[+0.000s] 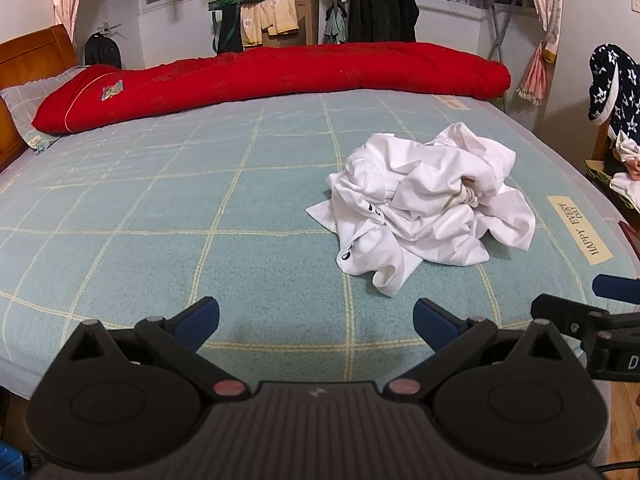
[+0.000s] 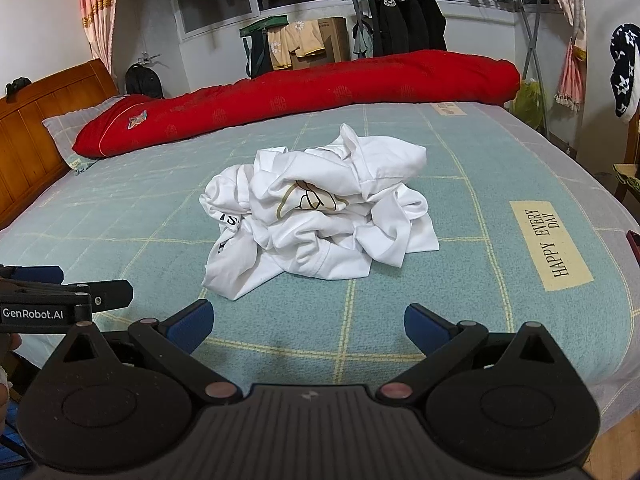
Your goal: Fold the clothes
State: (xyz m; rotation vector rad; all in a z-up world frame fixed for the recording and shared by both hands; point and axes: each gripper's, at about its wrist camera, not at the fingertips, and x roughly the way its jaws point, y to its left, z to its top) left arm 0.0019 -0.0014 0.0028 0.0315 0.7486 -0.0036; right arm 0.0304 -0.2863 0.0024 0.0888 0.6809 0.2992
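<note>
While both tools hover at the bed's [image 1: 120,208] near edge, the left gripper [image 1: 316,322] and right gripper [image 2: 306,322] are each spread wide and hold nothing, so the first move should probably be to pinch 2 separate hems or shoulder seams and lift the cloth apart, not grab the middle. Beyond them, toward the right side of the bed, the white garment [image 2: 316,216] sits crumpled in 1 heap, showing no clear long axis or heading. At the far edge lies a red quilt [image 1: 280,76].
</note>
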